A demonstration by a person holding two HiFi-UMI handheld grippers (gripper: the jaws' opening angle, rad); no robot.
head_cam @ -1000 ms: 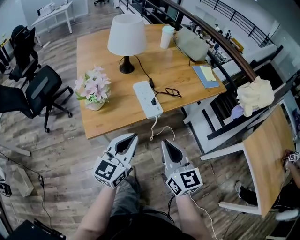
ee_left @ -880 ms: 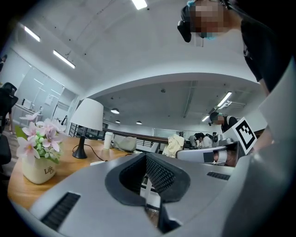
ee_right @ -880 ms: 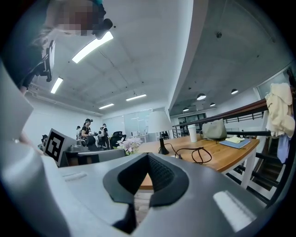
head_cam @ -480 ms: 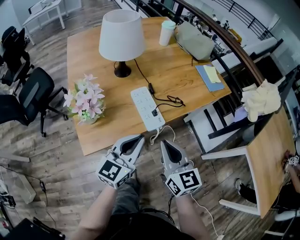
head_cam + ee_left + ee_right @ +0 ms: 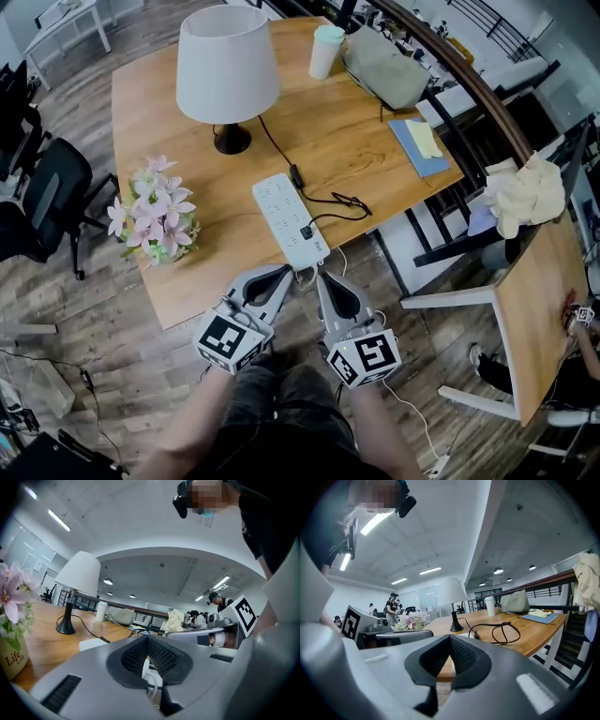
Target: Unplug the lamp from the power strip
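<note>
- While the grey left tongs [image 5: 284,273] and the grey right tongs [image 5: 322,277] are held out side by side, each with its black-and-white marker cube, their tips sit right at the near edge of the light wooden desk [image 5: 216,272], touching nothing on it.
- On the left tongs, the jaws are pressed together tip to tip, with nothing gripped between them.
- Same story on the right tongs: jaws closed and empty, with the desk edge just ahead.
- And there's the white oblong power strip [image 5: 286,217], lying flat near the desk's near edge, just beyond the two sets of tips.
- Its white cable [image 5: 149,674] drops off the desk edge and shows just past the left tips.
- That small black plug [image 5: 306,232] is seated in a socket at the strip's near end, so the lamp is still plugged in.
- From the plug, the thin black cord [image 5: 330,198] curls into a loose loop to the right, then runs alongside the strip to the lamp's foot.
- Over at the far left of the desk, the table lamp [image 5: 228,56], white conical shade over a round black base, stands upright, well apart from both tongs.
- At the left edge, a pot of pink flowers [image 5: 153,208] sits to the left of the strip.
- Along the far and right sides are a white cup with a green lid [image 5: 324,49], a grey-green soft bag [image 5: 384,75] and a blue notebook topped with yellow notes [image 5: 420,147].
</note>
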